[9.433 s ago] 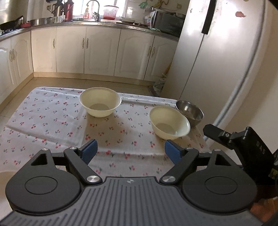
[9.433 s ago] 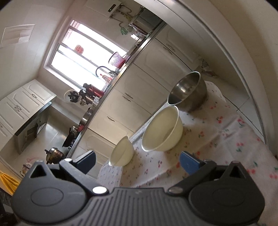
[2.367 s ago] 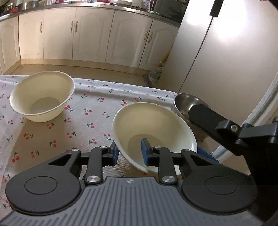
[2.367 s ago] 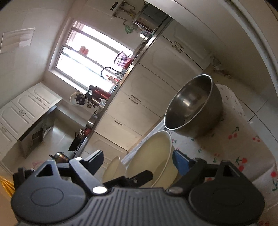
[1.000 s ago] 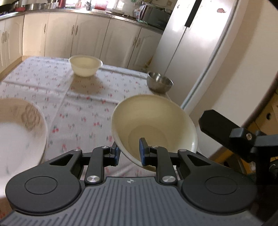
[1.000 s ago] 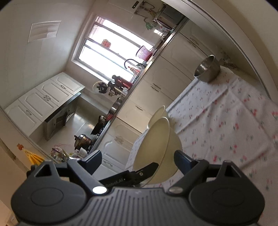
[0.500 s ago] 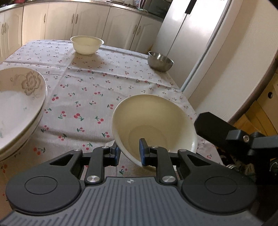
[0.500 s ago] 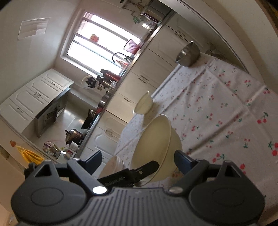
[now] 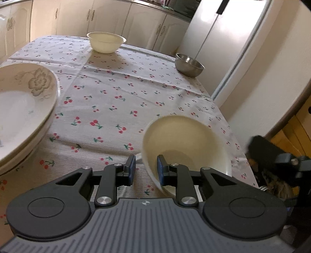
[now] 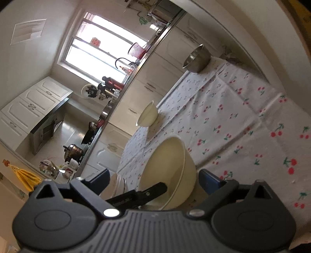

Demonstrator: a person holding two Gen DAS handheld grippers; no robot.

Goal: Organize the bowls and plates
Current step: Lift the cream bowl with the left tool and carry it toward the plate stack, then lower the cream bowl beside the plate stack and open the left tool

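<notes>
My left gripper (image 9: 145, 168) has opened a little around the near rim of a cream bowl (image 9: 186, 144), which sits on the cherry-print tablecloth (image 9: 120, 93) at the near right corner; the pads no longer press the rim. The same bowl shows in the right wrist view (image 10: 171, 169), with the left gripper's finger inside it. My right gripper (image 10: 153, 181) is open and empty, hovering just behind that bowl. A second cream bowl (image 9: 106, 41) stands at the far side. A steel bowl (image 9: 189, 64) stands at the far right edge.
A stack of white flower-print plates (image 9: 21, 109) sits at the near left, also in the right wrist view (image 10: 116, 184). The table's right edge (image 9: 229, 124) runs close to the bowl. A fridge (image 9: 223, 39) and kitchen cabinets (image 9: 77, 17) stand beyond the table.
The left gripper carried the cream bowl from the far right to the near right corner, set it down, and its jaws have just opened off the rim. The right gripper followed, staying open.
</notes>
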